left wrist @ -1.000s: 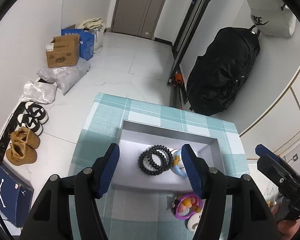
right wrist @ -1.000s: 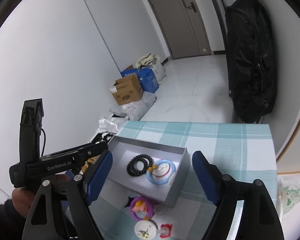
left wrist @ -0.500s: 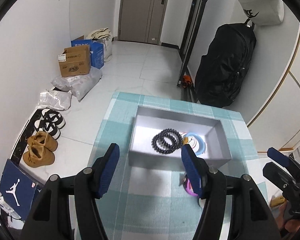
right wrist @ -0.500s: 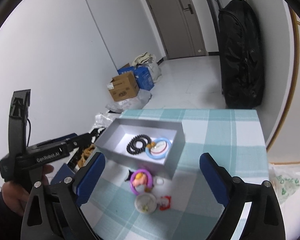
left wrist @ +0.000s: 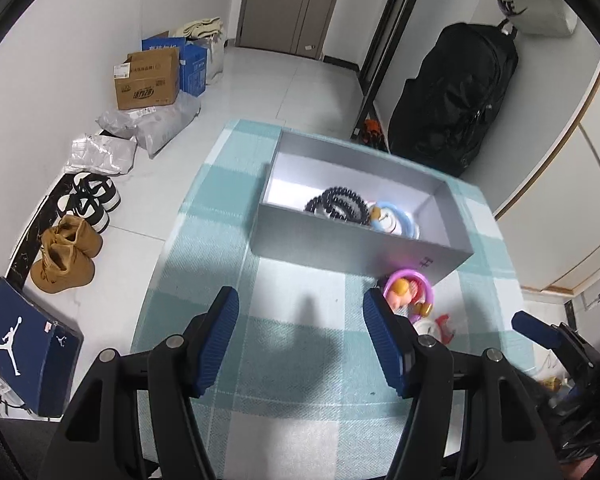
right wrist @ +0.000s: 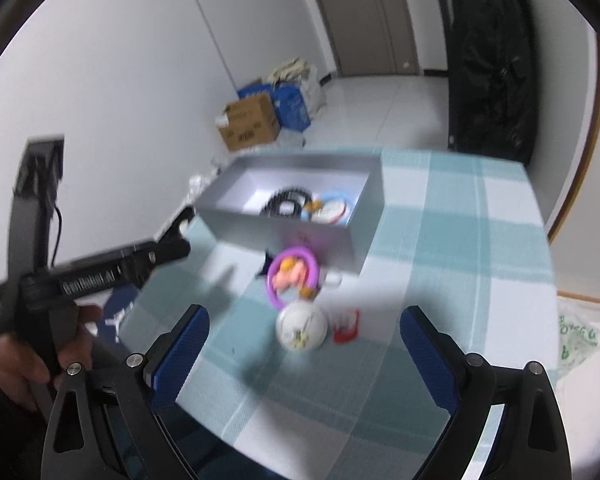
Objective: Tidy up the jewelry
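A grey open box (left wrist: 352, 242) (right wrist: 284, 234) stands on the teal checked tablecloth. In it lie a black bead bracelet (left wrist: 337, 203) (right wrist: 285, 201) and a light blue ring bracelet (left wrist: 396, 220) (right wrist: 337, 206). In front of the box lie a purple ring with a doll figure (left wrist: 407, 292) (right wrist: 294, 277), a white round piece (right wrist: 301, 327) and a small red piece (right wrist: 345, 326). My left gripper (left wrist: 300, 332) is open and empty, hovering short of the box. My right gripper (right wrist: 302, 354) is open and empty, above the white round piece.
The table's left edge drops to a tiled floor with shoes (left wrist: 66, 258), a blue shoebox (left wrist: 28, 346), cardboard boxes (left wrist: 148, 80) and plastic bags. A black bag (left wrist: 456, 96) hangs at the back right. The right wrist view is blurred.
Both grippers have pulled back from the box toward the table's near edge. The box and loose pieces now sit farther ahead. Both stay open.
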Demonstrator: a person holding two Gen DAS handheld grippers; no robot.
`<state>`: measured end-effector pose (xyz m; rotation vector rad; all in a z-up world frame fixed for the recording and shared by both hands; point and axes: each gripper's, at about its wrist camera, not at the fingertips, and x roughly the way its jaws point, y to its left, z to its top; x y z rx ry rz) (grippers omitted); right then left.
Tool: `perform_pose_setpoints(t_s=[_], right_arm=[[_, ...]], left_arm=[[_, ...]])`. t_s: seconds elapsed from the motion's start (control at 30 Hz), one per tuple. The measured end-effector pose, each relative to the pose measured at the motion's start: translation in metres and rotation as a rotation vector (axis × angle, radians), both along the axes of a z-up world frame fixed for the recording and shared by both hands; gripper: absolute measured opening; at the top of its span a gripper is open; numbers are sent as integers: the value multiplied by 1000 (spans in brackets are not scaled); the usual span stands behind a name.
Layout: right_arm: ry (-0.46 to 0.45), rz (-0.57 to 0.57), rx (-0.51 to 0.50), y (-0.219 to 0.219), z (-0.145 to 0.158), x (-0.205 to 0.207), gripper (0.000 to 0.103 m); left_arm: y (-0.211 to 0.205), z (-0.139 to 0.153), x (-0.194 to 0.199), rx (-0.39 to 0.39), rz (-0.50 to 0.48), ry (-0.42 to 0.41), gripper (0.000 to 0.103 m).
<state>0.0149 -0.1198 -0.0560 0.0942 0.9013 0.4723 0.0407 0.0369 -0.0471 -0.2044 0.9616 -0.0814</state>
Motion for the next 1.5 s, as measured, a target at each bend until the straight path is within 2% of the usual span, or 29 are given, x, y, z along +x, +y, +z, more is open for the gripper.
perform_pose_setpoints(t_s=[0.17, 0.27, 0.33, 0.37, 0.4, 0.53, 0.6, 0.73, 1.0, 1.23, 1.5], right_arm=[[37, 8, -12, 2, -13, 2, 97], [70, 15, 19, 2, -20, 5, 94], [85, 28, 17, 5, -24, 7, 82], [95, 42, 14, 9, -27, 8, 71], [101, 49, 9, 11, -29, 9, 65], [111, 53, -2, 18, -36, 13, 55], [113, 50, -4, 19, -37, 15, 45], [111, 42, -13, 22, -38, 18, 42], [108, 30, -74, 29, -40, 21, 14], [82, 50, -126, 34, -38, 15, 12], [63, 47, -77, 29, -26, 14, 11]], left_arm=[[2, -6, -1, 4, 1, 23, 61], [5, -8, -2, 6, 3, 34, 61], [5, -9, -2, 19, 0, 39, 61], [4, -10, -2, 27, -1, 40, 61], [4, -11, -2, 37, 0, 42, 61], [2, -13, -3, 59, -12, 49, 61], [3, -13, -4, 58, -15, 49, 61], [3, -14, -3, 56, -19, 57, 61], [4, -14, -1, 50, -20, 64, 61], [2, -15, 0, 54, -24, 63, 61], [-1, -17, -1, 53, -53, 71, 61]])
